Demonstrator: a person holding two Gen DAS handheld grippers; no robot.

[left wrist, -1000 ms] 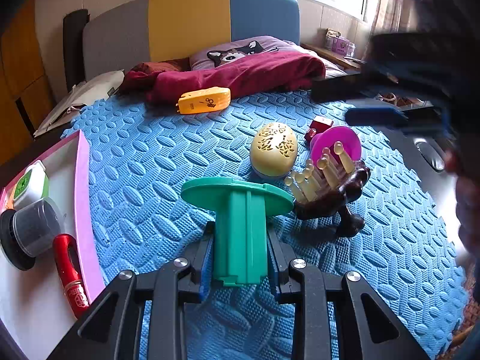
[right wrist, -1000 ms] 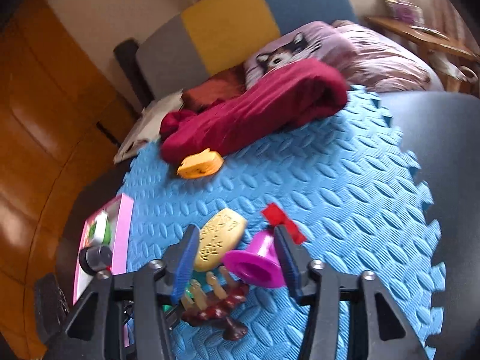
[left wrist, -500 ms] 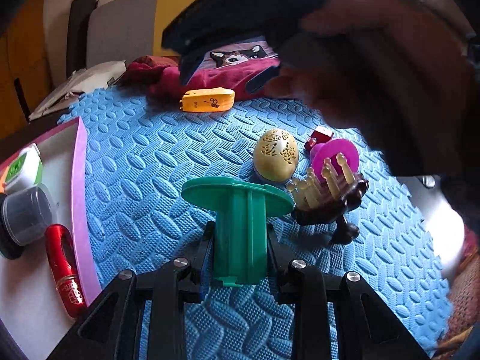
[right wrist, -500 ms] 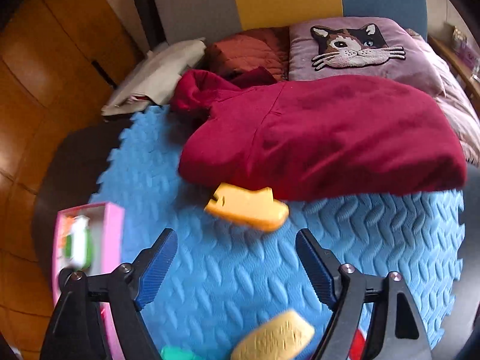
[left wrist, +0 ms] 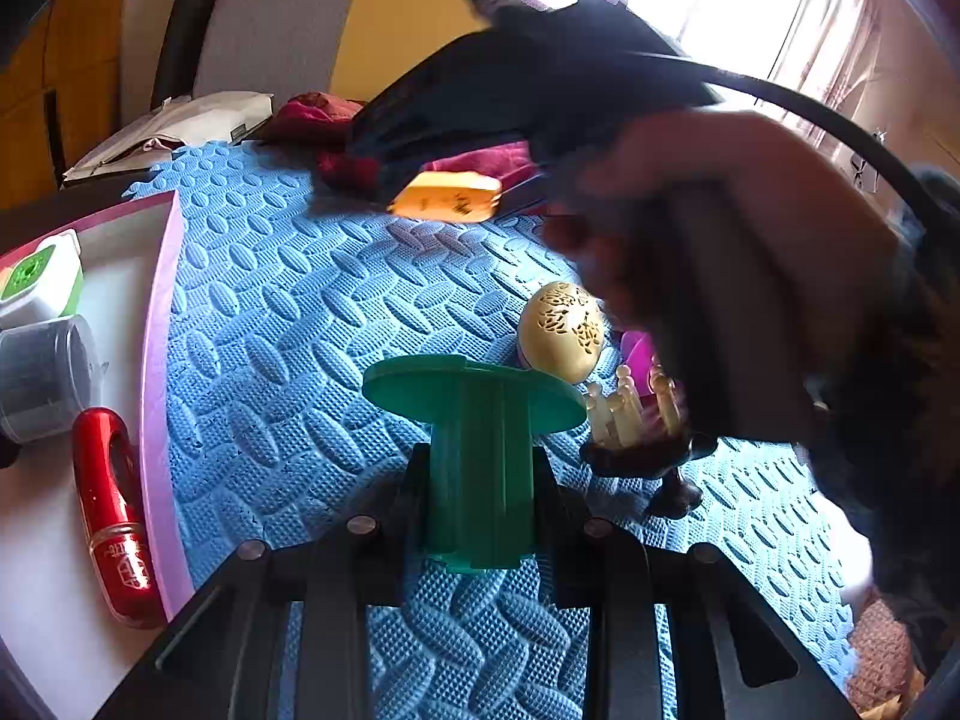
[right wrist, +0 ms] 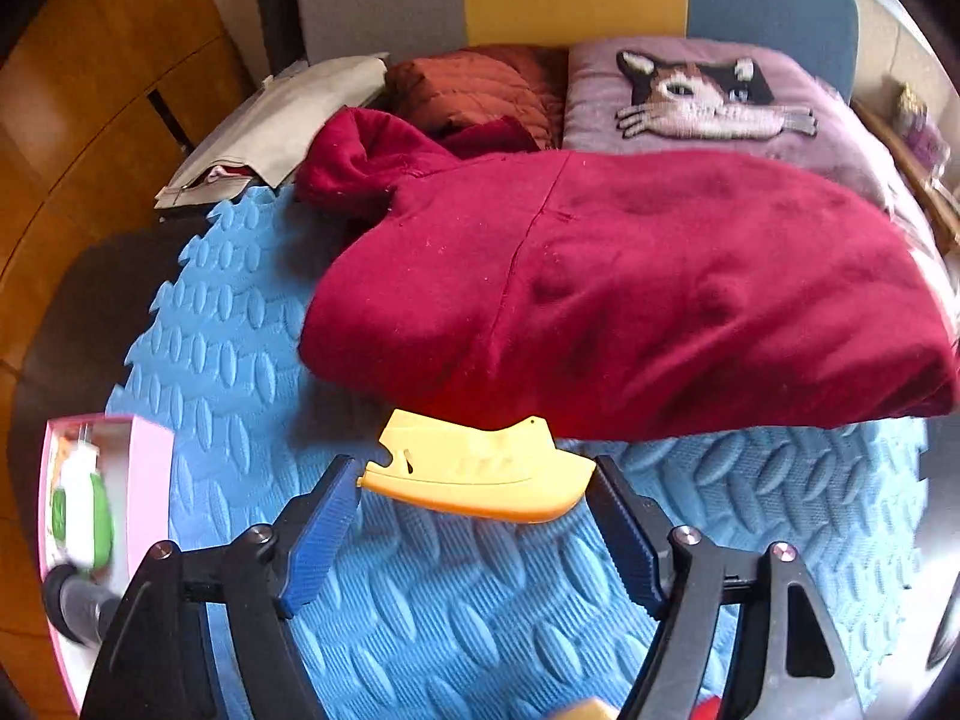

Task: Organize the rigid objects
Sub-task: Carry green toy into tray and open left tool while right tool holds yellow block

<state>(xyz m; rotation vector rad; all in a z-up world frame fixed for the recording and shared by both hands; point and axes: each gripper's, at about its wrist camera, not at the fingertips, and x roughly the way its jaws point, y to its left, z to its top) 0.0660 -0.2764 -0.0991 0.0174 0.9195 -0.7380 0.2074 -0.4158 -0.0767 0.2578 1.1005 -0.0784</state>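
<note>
Fingers (right wrist: 336, 516) of the right gripper (right wrist: 474, 516) spread wide, blue pads either side of the yellow-orange plastic piece (right wrist: 480, 474), lower centre of the right wrist view. Jaws just been closing a touch, piece between them, pads at its two ends, firm contact not clear. Long axis running left to right across the frame, straight across the gap from one fingertip to the other, so a close would pinch it end to end. Lying flat on the blue foam mat (right wrist: 240, 360), hard against the hem of the red garment (right wrist: 630, 300) just behind.

Over on the left wrist view: left gripper (left wrist: 480, 480) pinching the green spool (left wrist: 477, 420) by its stem, bottom centre, flange up. Pink-rimmed tray (left wrist: 157, 312) at lower left, red carabiner (left wrist: 111, 510) and grey jar (left wrist: 45, 378) inside. Beyond the spool, cream egg-shaped piece (left wrist: 561, 330) and peg brush (left wrist: 642, 420), right of centre. Farther up, same yellow-orange piece under the blurred right hand (left wrist: 720, 240). Clearly nearer to the right hand.
</note>
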